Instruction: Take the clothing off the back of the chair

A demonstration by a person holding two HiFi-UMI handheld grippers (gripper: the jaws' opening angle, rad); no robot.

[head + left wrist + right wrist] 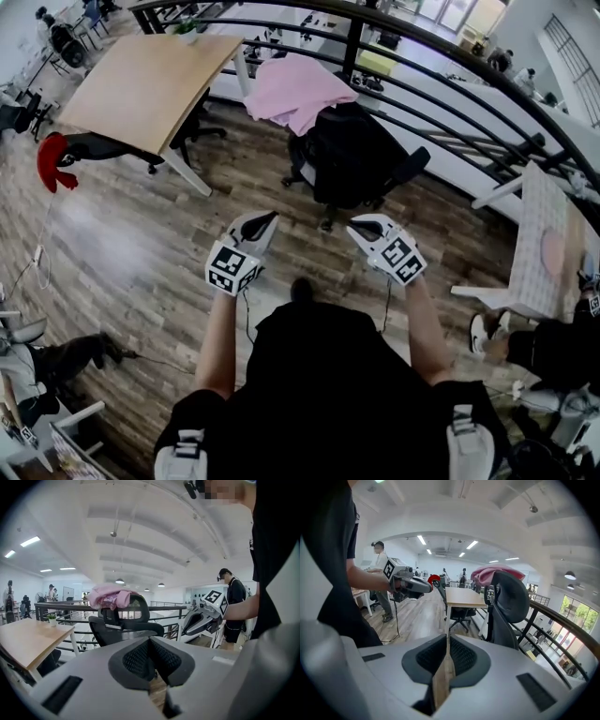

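A pink garment (295,89) lies draped over the back of a black office chair (352,155) that stands ahead of me by the railing. My left gripper (265,220) and right gripper (359,228) are held side by side a short way in front of the chair, touching nothing. Both are shut with nothing between the jaws. The left gripper view shows the garment (110,596) on the chair (124,625) beyond the left gripper (150,656). In the right gripper view, the garment (492,573) tops the chair (508,606) to the right of the right gripper (447,656).
A wooden desk (150,84) stands to the chair's left, with a red object (52,159) beside it. A black curved railing (441,66) runs behind the chair. A white table (544,244) and a seated person (553,347) are at the right. Wood floor lies between me and the chair.
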